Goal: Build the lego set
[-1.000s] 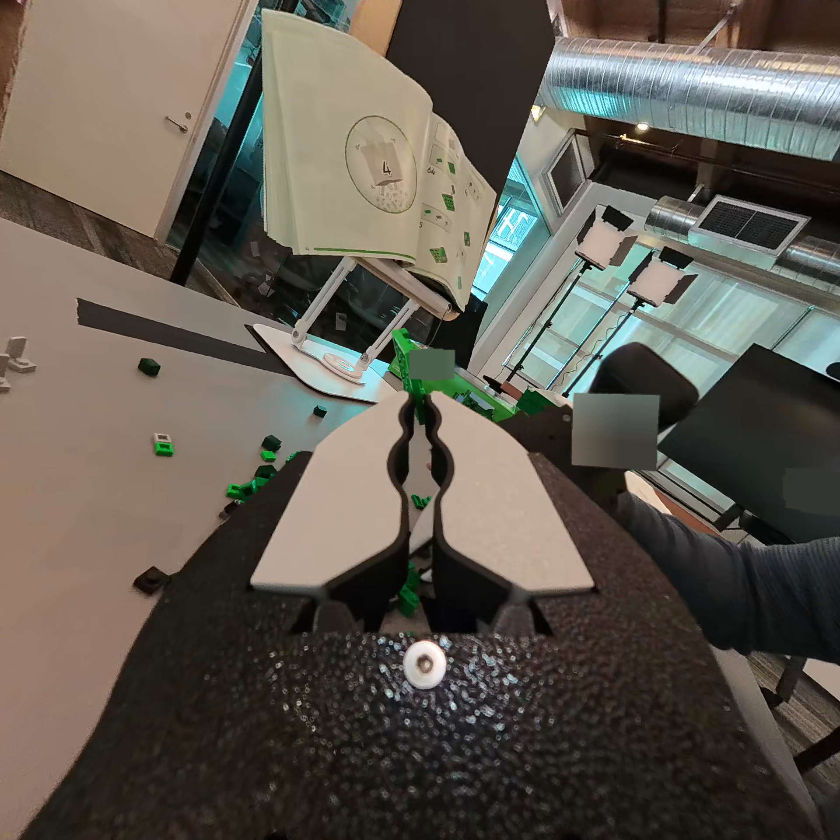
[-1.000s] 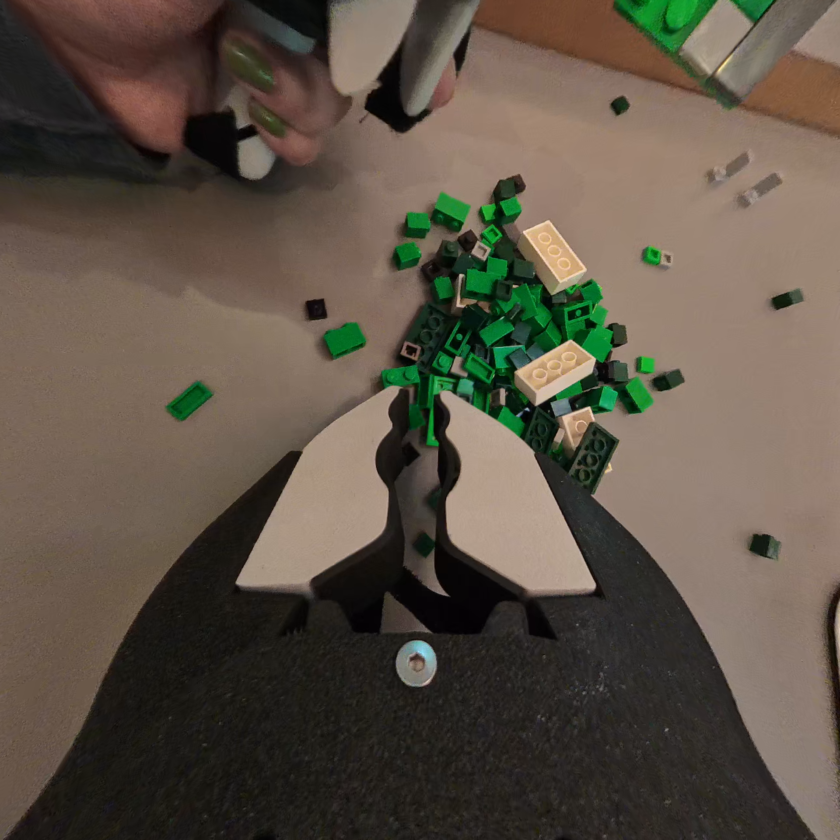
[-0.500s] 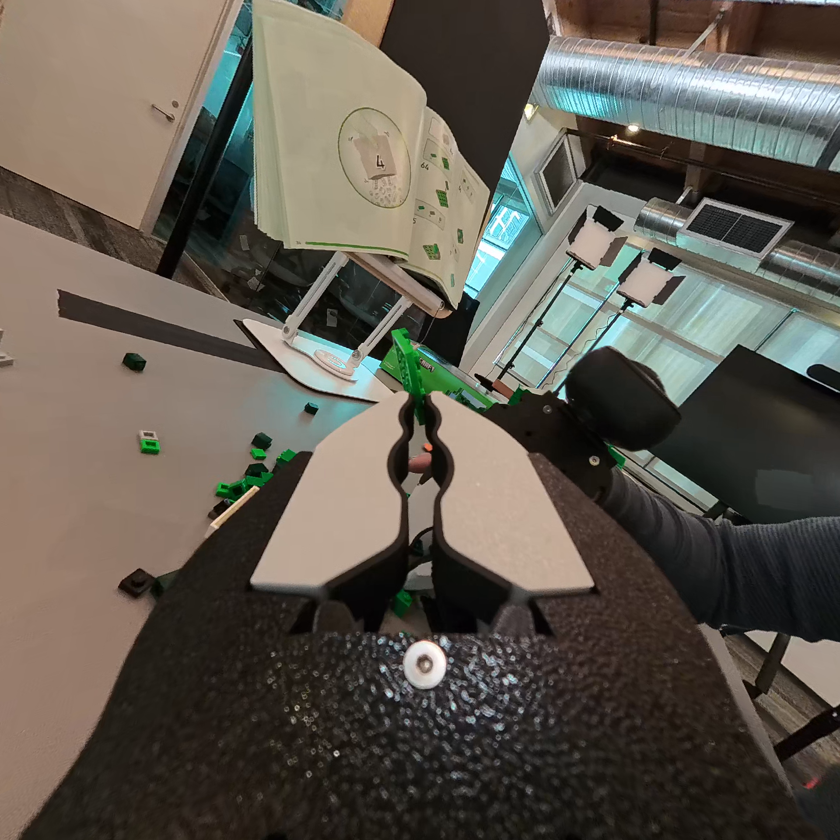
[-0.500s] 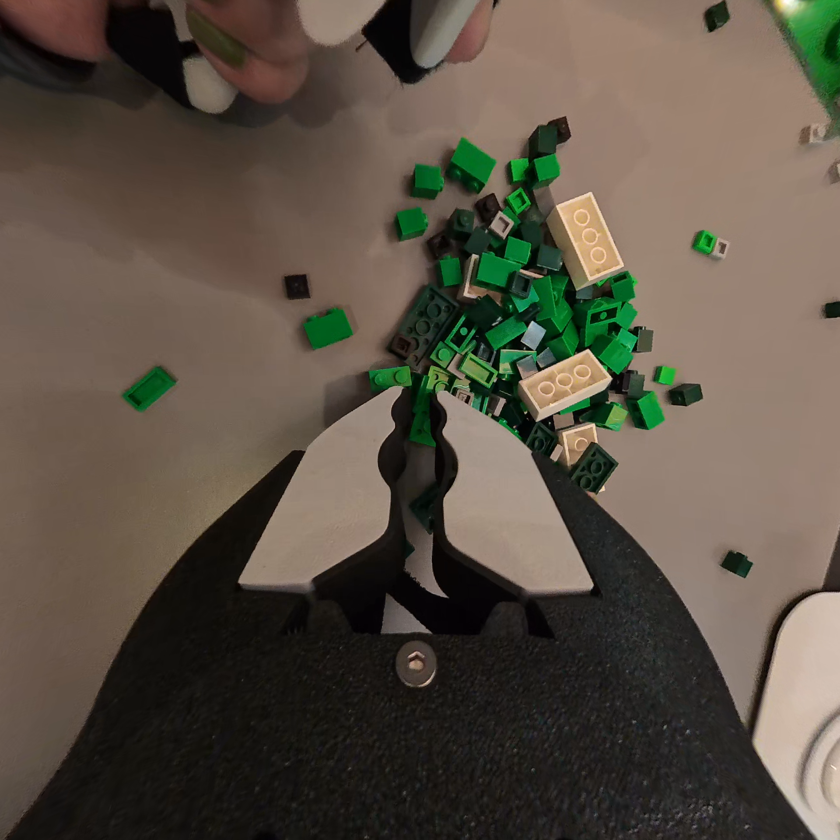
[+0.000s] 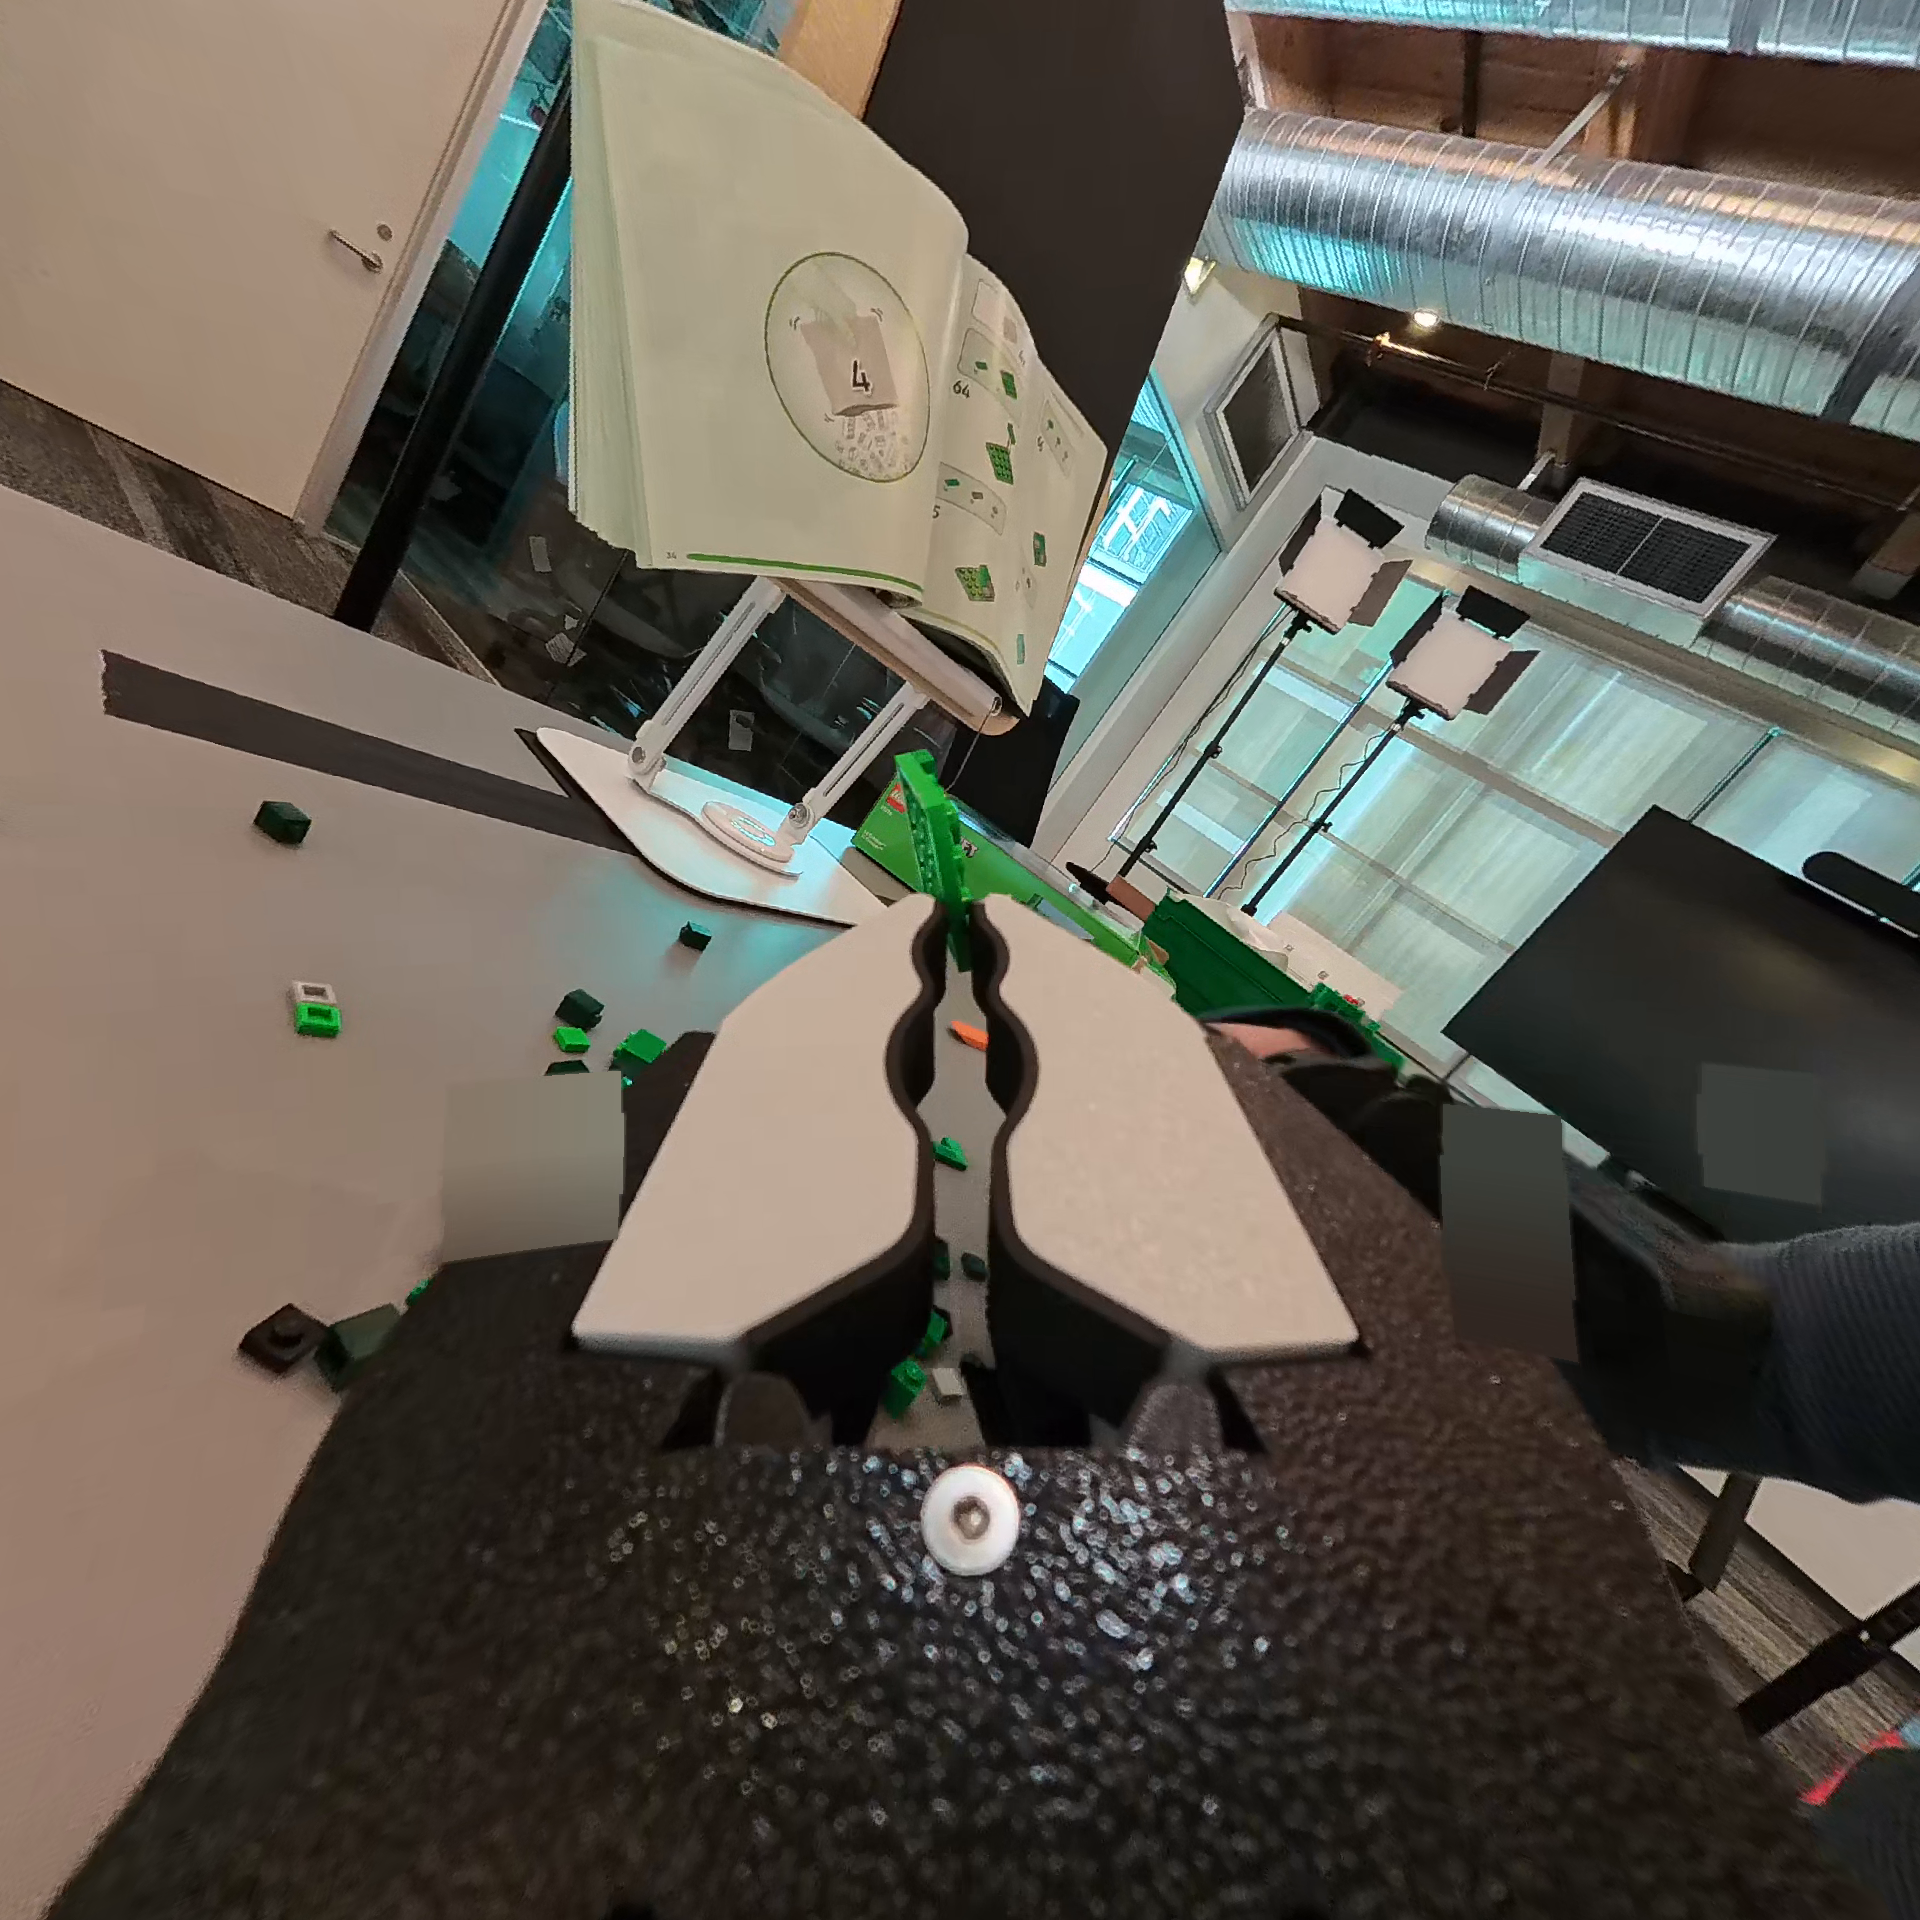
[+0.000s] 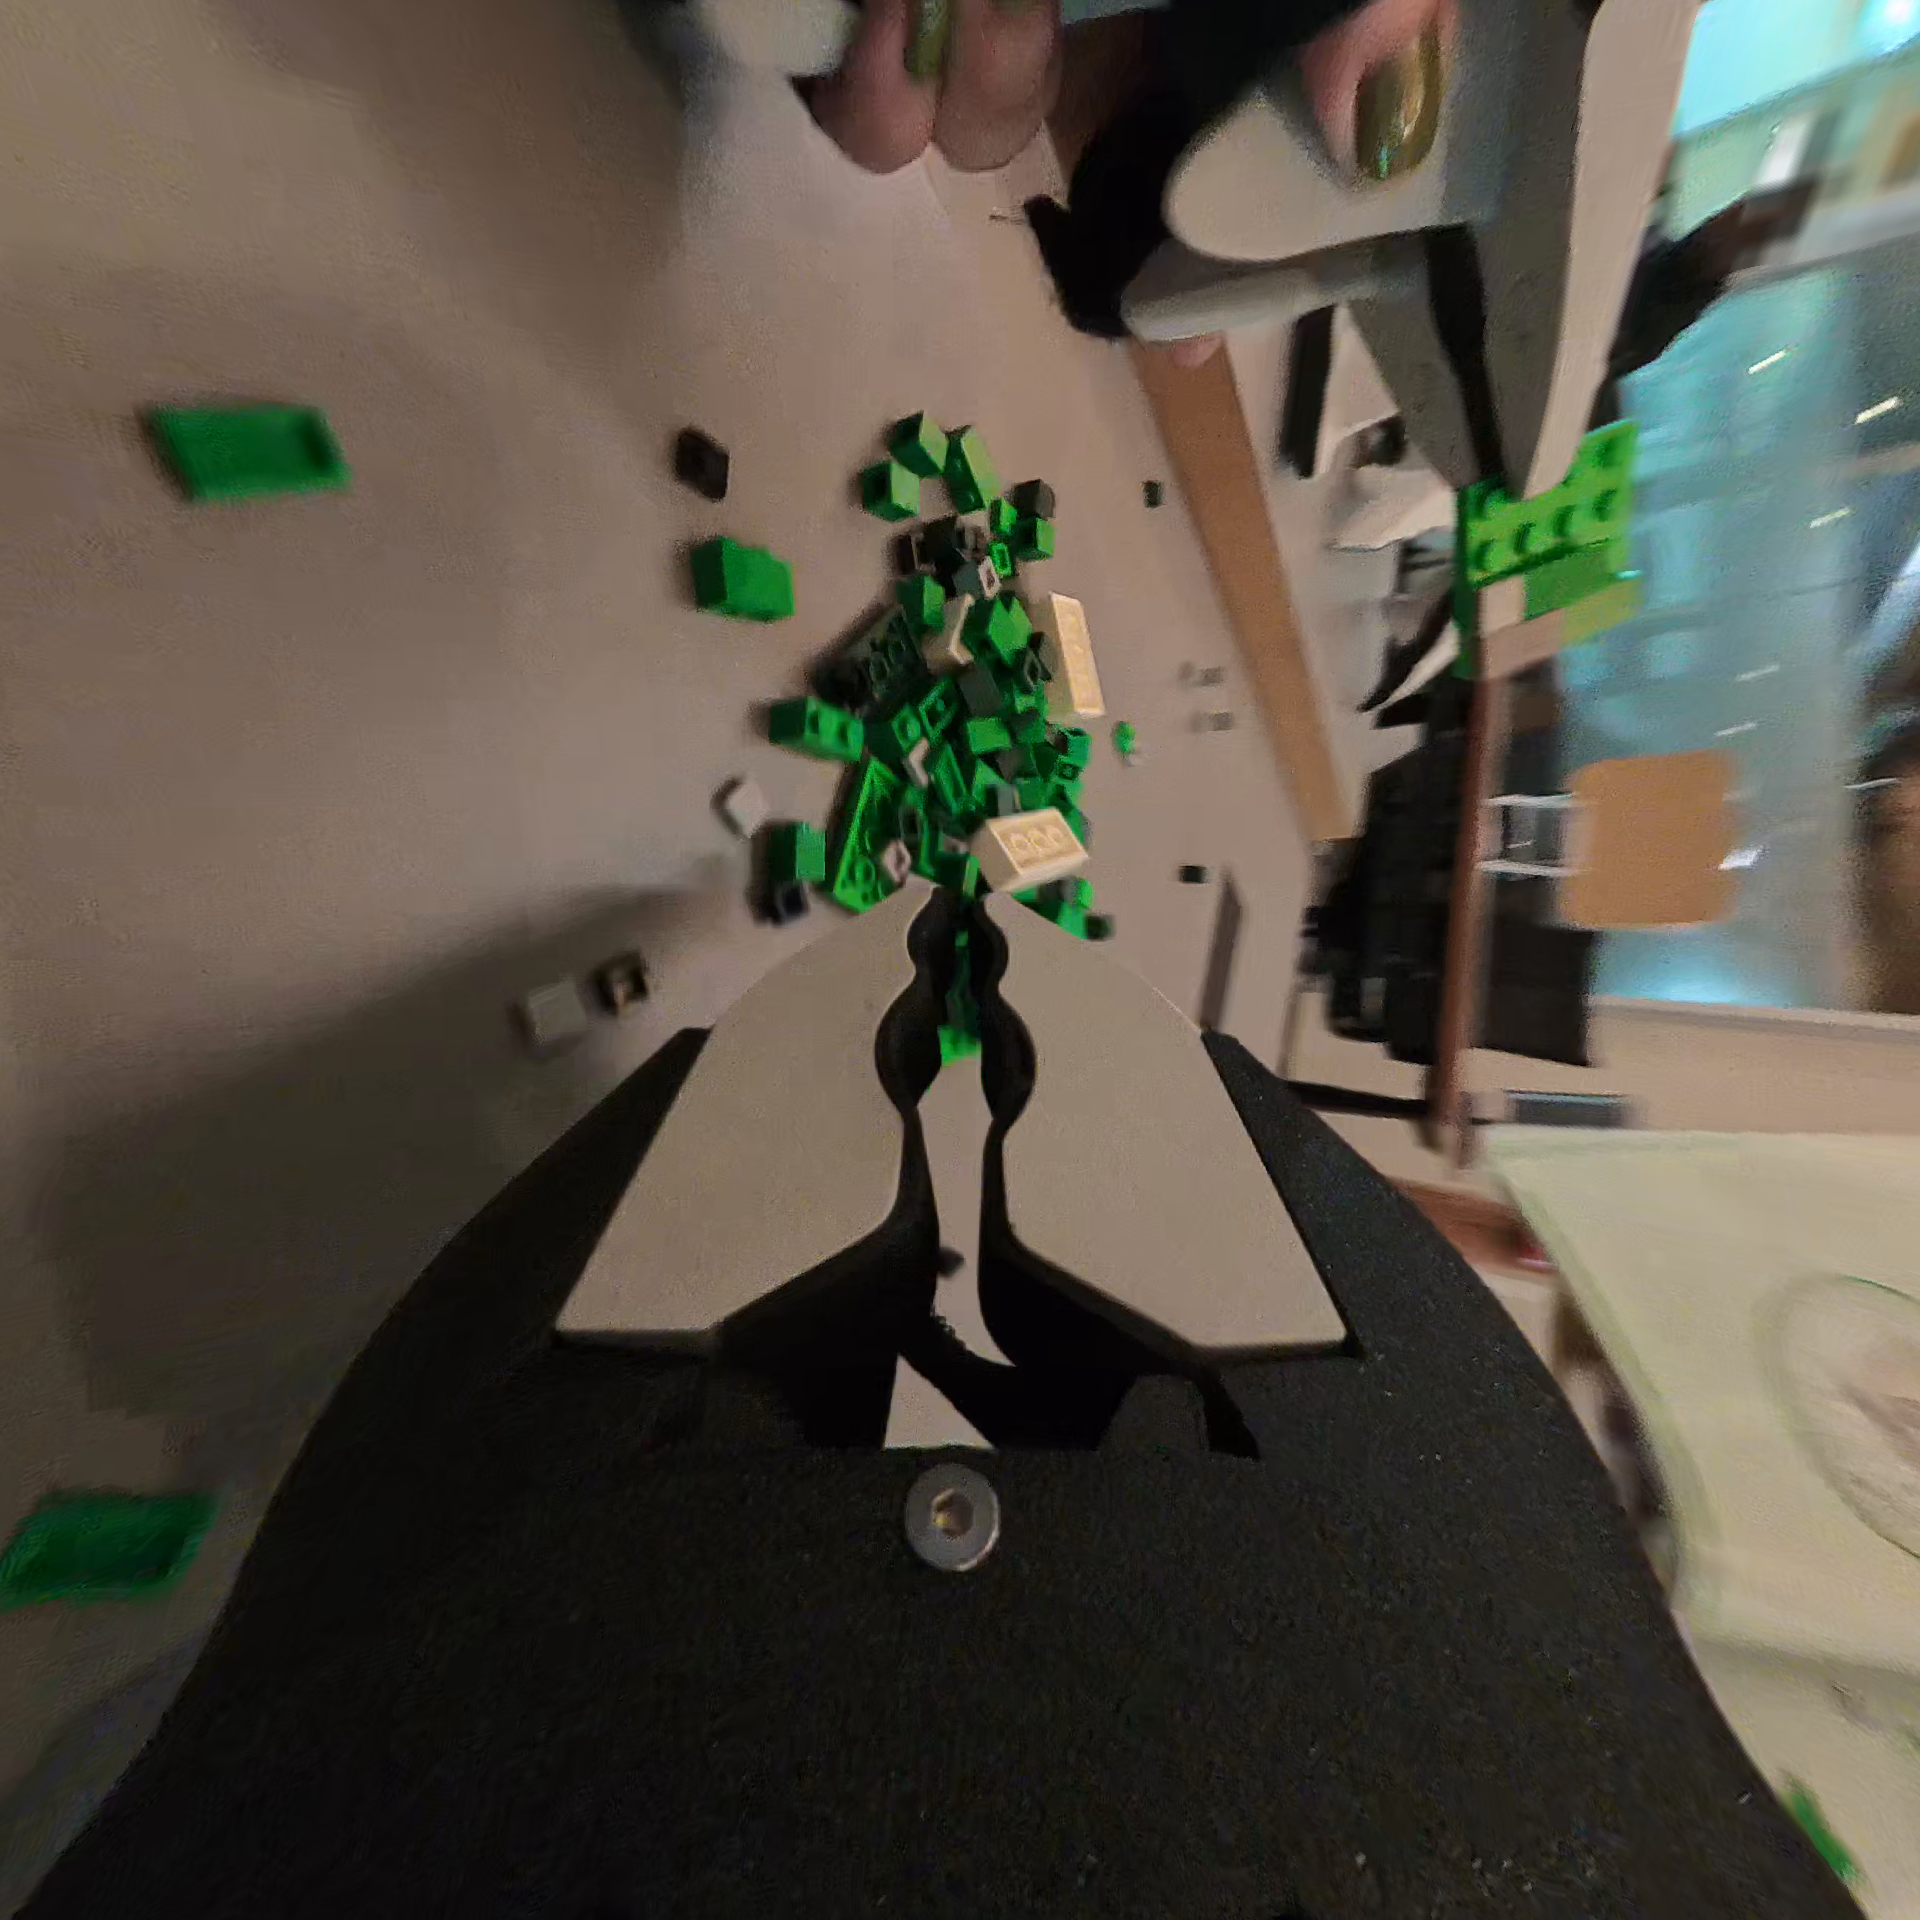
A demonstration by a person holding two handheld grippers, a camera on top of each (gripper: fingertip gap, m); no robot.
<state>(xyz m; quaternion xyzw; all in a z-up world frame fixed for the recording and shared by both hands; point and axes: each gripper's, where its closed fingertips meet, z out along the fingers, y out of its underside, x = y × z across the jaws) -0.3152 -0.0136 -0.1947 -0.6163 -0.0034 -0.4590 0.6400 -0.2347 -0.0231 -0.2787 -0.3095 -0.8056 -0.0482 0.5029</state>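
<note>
My left gripper (image 5: 956, 914) is shut on a green plate (image 5: 935, 842), held edge-on and sticking up past the tips. It also shows at the top right of the right wrist view, held by a hand, with the green plate (image 6: 1548, 540) in its fingers. My right gripper (image 6: 958, 909) is nearly shut, with a small green piece (image 6: 961, 1023) pinched between its fingers. It is raised and tilted in front of the pile of green, dark green and cream bricks (image 6: 956, 707) on the table. This view is blurred by motion.
An open instruction booklet (image 5: 790, 364) rests on a white stand (image 5: 727, 821) at the back of the table. A green box (image 5: 1023, 894) lies behind it. Loose pieces (image 5: 315, 1008) are scattered left of the pile. A sleeved arm (image 5: 1829, 1351) is on the right.
My right gripper has come up off the pile with a green piece between its fingers and has tilted, so its view swings toward the booklet. My left gripper still holds the green plate.
</note>
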